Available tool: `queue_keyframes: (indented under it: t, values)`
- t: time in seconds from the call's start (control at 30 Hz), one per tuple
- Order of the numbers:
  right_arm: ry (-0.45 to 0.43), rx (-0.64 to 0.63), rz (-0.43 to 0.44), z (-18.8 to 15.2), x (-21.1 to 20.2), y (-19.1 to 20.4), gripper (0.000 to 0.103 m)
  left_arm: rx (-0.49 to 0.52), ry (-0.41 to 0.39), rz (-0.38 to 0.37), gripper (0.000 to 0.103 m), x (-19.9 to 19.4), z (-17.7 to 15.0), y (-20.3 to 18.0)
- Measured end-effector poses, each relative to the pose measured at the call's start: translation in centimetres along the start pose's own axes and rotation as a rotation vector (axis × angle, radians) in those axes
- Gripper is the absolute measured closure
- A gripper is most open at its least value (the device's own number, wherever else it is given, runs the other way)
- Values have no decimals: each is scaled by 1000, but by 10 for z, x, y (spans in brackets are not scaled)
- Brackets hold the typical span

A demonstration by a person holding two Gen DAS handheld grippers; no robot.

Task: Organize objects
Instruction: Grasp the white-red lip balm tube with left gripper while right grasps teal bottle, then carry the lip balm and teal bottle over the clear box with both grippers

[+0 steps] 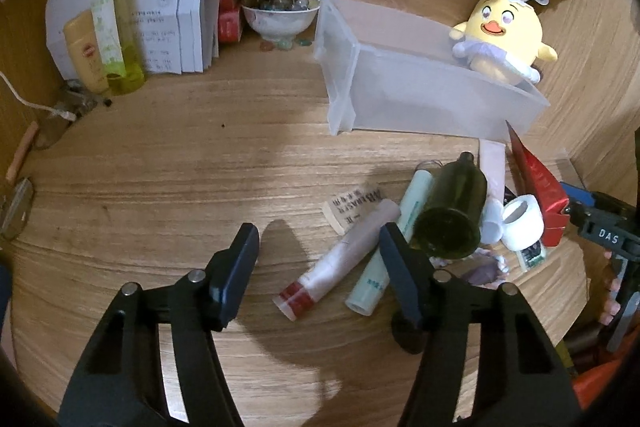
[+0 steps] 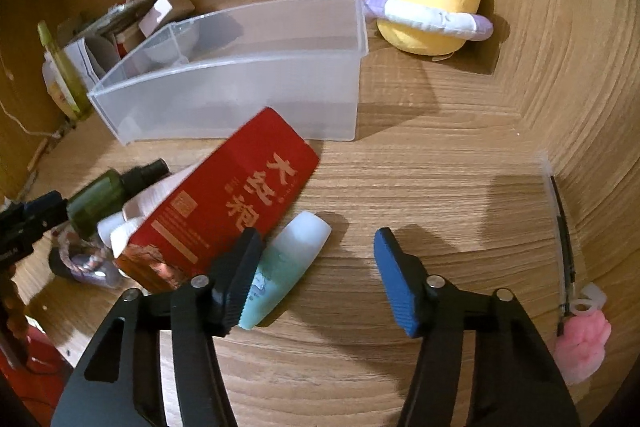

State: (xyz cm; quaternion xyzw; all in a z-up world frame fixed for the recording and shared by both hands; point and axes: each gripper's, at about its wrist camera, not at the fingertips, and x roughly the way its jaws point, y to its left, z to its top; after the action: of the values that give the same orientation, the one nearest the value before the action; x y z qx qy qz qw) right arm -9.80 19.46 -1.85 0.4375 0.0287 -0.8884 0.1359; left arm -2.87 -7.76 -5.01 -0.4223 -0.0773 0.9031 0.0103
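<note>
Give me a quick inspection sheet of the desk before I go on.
Surface: wooden desk, bare in the middle.
Job's things: clear bin empty; red box, green bottle, pink tube, teal tube loose beside it.
Clutter: papers, bowl of marbles, plush chick.
Grippers: left gripper open over the pink tube; right gripper open, nothing held.
Cables: white cable at the edge.
Surroundings: wooden walls.

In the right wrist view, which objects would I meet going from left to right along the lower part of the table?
Dark green bottle → red box → pale blue-green tube → pink plush toy.
</note>
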Motion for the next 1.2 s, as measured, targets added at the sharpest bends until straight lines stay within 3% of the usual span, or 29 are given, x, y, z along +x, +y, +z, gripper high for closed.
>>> queue_keyframes:
  t: [0.5,0.63,0.87,1.2]
  values:
    - [13,-73,-50,-6,1,4,79,77,25,-9,74,1,-6,-5]
    - [5,-72,-52,-7,1,3,80,123,16,-9,87,1,-9,-8]
    - [-12,-72,-50,-9,-1,6,80,149,-6,-5,88,0,-9,-14]
    - [-86,-57,-37,3,-22,4,80,107,-112,-34,89,-28,15,-16]
